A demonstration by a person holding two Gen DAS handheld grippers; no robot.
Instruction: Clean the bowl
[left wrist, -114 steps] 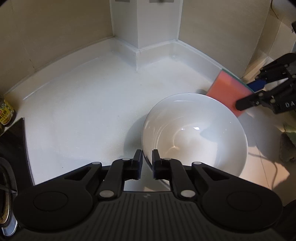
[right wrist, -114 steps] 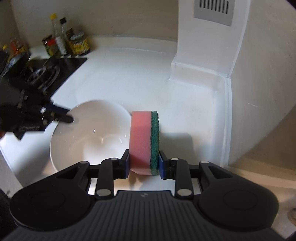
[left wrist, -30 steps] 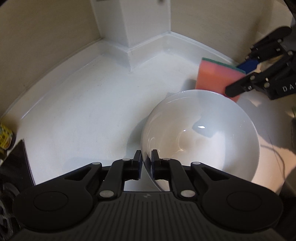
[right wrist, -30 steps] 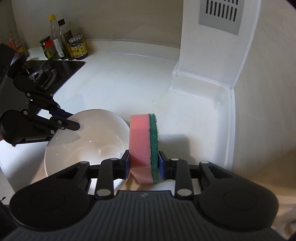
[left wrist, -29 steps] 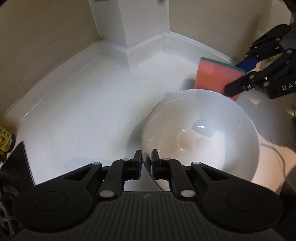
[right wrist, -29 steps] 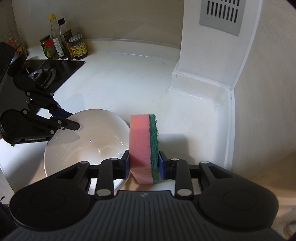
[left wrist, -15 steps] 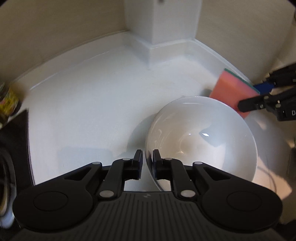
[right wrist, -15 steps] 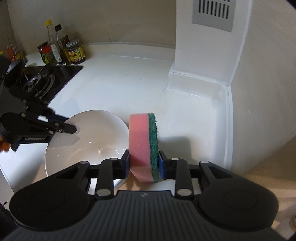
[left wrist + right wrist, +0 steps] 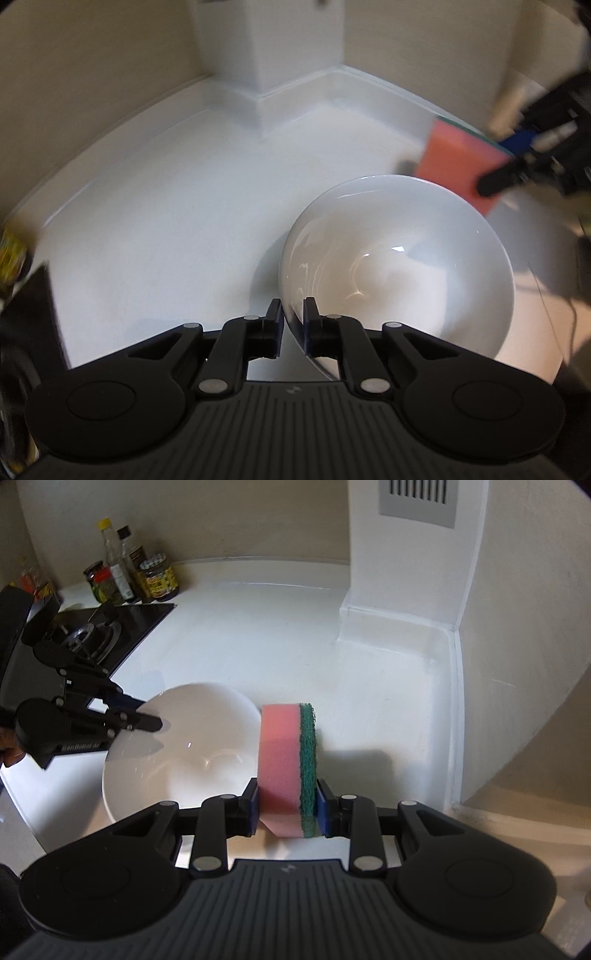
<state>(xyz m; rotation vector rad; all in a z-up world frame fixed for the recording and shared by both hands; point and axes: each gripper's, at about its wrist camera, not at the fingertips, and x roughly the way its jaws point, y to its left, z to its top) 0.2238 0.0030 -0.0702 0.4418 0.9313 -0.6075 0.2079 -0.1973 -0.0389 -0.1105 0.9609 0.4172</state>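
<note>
Glossy white counter (image 9: 258,635), round glazed bowl (image 9: 399,266) rim-pinched by left gripper (image 9: 293,325), spongy block (image 9: 286,768) squeezed by right gripper (image 9: 288,808)

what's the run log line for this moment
left gripper: shut on bowl rim | right gripper: shut on sponge | sponge beside bowl, outside it | wiping: not begun

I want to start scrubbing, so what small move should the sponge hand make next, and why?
Probably swing the right gripper left and down so the sponge meets the inside of the bowl: the sponge sits just outside the rim, and the left gripper already pinches the rim.
</note>
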